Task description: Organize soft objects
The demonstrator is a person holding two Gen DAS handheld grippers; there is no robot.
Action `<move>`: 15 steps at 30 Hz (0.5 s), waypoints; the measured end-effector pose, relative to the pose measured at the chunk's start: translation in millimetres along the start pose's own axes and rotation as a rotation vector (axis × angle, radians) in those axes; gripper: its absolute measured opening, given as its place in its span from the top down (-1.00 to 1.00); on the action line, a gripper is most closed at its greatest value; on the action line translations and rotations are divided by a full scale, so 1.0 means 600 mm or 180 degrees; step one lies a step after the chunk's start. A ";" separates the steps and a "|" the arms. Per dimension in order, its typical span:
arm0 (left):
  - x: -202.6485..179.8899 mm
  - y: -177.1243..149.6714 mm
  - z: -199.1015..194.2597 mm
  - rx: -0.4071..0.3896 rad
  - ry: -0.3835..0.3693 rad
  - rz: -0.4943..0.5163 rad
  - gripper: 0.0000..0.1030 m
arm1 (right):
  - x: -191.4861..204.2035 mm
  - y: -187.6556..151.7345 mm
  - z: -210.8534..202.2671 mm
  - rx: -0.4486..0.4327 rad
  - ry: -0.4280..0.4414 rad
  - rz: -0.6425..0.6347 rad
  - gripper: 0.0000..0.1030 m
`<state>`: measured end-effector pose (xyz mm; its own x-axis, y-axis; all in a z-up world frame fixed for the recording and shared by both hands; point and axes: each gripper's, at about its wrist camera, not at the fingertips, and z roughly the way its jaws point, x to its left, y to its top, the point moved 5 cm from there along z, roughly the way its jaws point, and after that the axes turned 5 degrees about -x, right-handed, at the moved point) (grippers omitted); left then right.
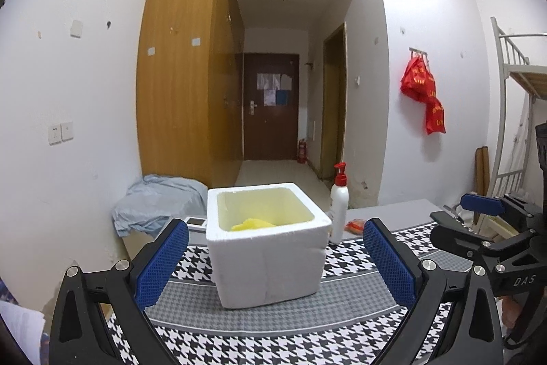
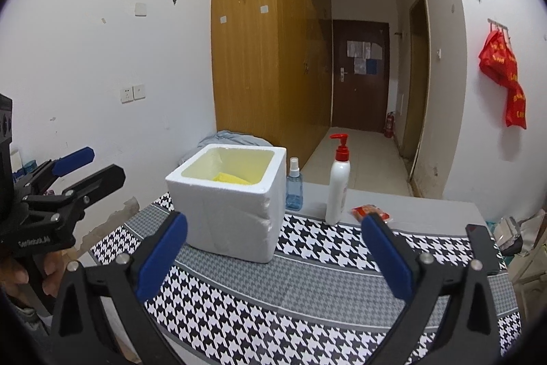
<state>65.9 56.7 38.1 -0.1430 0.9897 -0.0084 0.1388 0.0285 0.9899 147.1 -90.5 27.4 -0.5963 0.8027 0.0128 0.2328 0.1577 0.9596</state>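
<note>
A white foam box [image 1: 270,259] stands on the houndstooth-cloth table [image 1: 307,330]; it also shows in the right wrist view [image 2: 232,214]. A yellow soft cloth [image 1: 251,224] lies inside it, also seen from the right [image 2: 229,178]. My left gripper [image 1: 277,262] is open and empty, its blue pads either side of the box, short of it. My right gripper [image 2: 273,259] is open and empty, to the right of and short of the box. Each gripper shows in the other's view, the right [image 1: 458,212] and the left [image 2: 92,165].
A white pump bottle [image 2: 337,187] and a small blue spray bottle [image 2: 294,185] stand behind the box. A red packet [image 2: 371,211] lies near the pump bottle. A dark phone [image 2: 482,245] lies at the table's right edge. A blue-grey cloth heap [image 1: 157,204] sits beyond the left edge.
</note>
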 end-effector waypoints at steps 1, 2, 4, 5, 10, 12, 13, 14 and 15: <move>0.000 -0.005 -0.007 -0.0035 0.0013 -0.0015 -0.98 | 0.001 -0.005 -0.005 -0.0013 -0.0018 -0.0014 -0.99; -0.001 -0.009 -0.014 -0.0070 0.0012 -0.0029 -0.98 | 0.002 -0.011 -0.011 -0.0035 -0.0029 -0.0016 -0.99; -0.002 -0.018 -0.028 -0.0142 0.0046 -0.0038 -0.98 | 0.001 -0.020 -0.020 -0.0073 -0.0022 0.0012 -0.99; -0.003 -0.023 -0.033 -0.0172 0.0061 -0.0027 -0.98 | 0.002 -0.024 -0.025 -0.0098 -0.0017 0.0038 -0.99; -0.014 -0.048 -0.052 -0.0283 0.0050 0.0021 -0.98 | 0.002 -0.046 -0.044 -0.0239 -0.0130 0.0072 -0.99; -0.019 -0.060 -0.062 -0.0299 0.0051 0.0045 -0.98 | 0.003 -0.055 -0.051 -0.0291 -0.0170 0.0068 -0.99; -0.021 -0.064 -0.064 -0.0301 0.0050 0.0050 -0.98 | 0.004 -0.059 -0.053 -0.0305 -0.0185 0.0059 -0.99; -0.022 -0.068 -0.065 -0.0306 0.0044 0.0052 -0.98 | 0.004 -0.066 -0.055 -0.0310 -0.0217 0.0059 -0.99; -0.024 -0.073 -0.066 -0.0302 0.0036 0.0057 -0.98 | 0.004 -0.071 -0.056 -0.0310 -0.0239 0.0057 -0.99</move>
<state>23.0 35.8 0.5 -0.1524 0.9883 0.0105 0.0480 -0.0032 0.9988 109.7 -114.7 -4.0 -0.5325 0.8463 0.0127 0.1650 0.0891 0.9823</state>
